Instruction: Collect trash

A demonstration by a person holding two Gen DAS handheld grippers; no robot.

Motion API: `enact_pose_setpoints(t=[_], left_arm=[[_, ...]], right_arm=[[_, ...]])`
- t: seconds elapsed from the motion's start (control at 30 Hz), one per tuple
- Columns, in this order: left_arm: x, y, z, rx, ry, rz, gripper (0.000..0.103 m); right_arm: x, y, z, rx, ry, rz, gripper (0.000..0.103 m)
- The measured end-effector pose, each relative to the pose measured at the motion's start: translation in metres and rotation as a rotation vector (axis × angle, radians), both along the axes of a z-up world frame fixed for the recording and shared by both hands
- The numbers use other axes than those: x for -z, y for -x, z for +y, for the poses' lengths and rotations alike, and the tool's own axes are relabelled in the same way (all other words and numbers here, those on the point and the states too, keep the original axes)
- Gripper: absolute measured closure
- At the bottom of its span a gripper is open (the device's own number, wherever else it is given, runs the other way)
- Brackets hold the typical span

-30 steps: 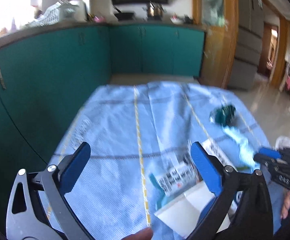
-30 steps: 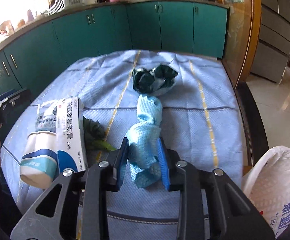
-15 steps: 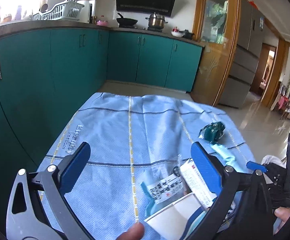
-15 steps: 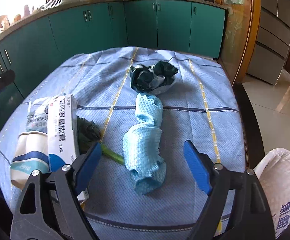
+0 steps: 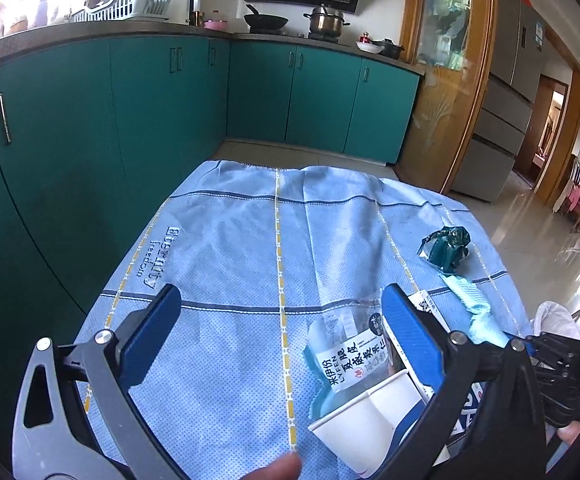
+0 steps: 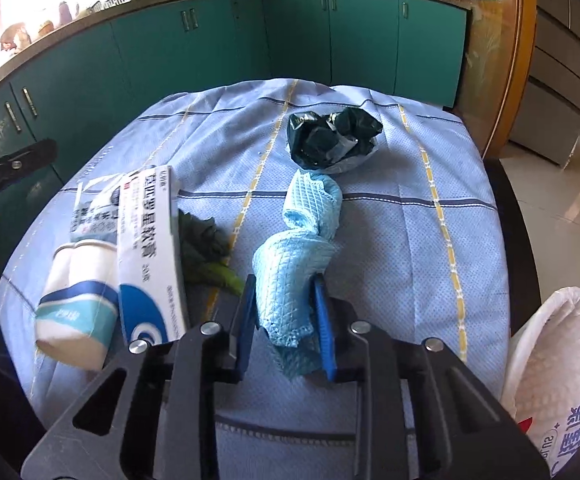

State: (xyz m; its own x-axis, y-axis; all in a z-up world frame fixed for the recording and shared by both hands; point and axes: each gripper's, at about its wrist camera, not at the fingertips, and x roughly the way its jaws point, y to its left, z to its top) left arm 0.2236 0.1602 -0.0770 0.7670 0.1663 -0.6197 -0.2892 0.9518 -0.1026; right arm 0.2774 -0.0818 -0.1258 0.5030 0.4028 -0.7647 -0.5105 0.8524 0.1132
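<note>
A twisted light blue cloth [image 6: 294,248] lies on the blue tablecloth [image 6: 430,240]. My right gripper [image 6: 284,280] is closing on the cloth's near end, and its blue pads press on it from both sides. Beyond the cloth sits a crumpled dark green wrapper [image 6: 330,140]. To the left lie a white and blue box [image 6: 150,248], a tipped paper cup [image 6: 78,308], a clear snack packet [image 5: 350,352] and a green leaf [image 6: 206,248]. My left gripper [image 5: 280,296] stands open above the tablecloth, with the cup [image 5: 366,420] and the packet by its right finger.
A white plastic bag [image 6: 558,368] hangs open off the table's right edge. Teal cabinets [image 5: 170,120] run along the left and the far side, with a wooden door frame [image 5: 470,80] at the back right. A fingertip [image 5: 278,468] shows at the bottom of the left wrist view.
My right gripper let go of the blue cloth, opened wide, then shut on its near end again. My left gripper stayed open while its view tipped upward.
</note>
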Motion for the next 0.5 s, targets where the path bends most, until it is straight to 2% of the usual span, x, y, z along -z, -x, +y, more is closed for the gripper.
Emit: enact_pose_setpoints(t=[0.17, 0.2, 0.23, 0.3, 0.37, 0.5], left_arm=[[-0.002, 0.000, -0.002, 0.007, 0.002, -0.006, 0.003], [-0.003, 0.001, -0.004, 0.009, -0.002, -0.008, 0.003], [-0.003, 0.001, -0.006, 0.014, -0.010, -0.008, 0.003], [-0.002, 0.001, -0.011, 0.022, -0.032, -0.002, 0.003], [-0.001, 0.000, -0.014, 0.026, -0.042, 0.006, 0.003], [0.001, -0.001, -0.014, 0.029, -0.036, 0.019, 0.003]], right_arm=[[-0.014, 0.011, -0.021, -0.018, -0.056, -0.020, 0.075], [-0.017, 0.012, -0.025, -0.022, -0.071, -0.027, 0.071], [-0.018, 0.013, -0.028, -0.018, -0.081, -0.027, 0.065], [-0.019, 0.013, -0.031, -0.006, -0.097, -0.034, 0.036], [-0.020, 0.013, -0.031, 0.004, -0.098, -0.047, 0.027], [-0.022, 0.014, -0.029, 0.008, -0.102, -0.062, 0.018]])
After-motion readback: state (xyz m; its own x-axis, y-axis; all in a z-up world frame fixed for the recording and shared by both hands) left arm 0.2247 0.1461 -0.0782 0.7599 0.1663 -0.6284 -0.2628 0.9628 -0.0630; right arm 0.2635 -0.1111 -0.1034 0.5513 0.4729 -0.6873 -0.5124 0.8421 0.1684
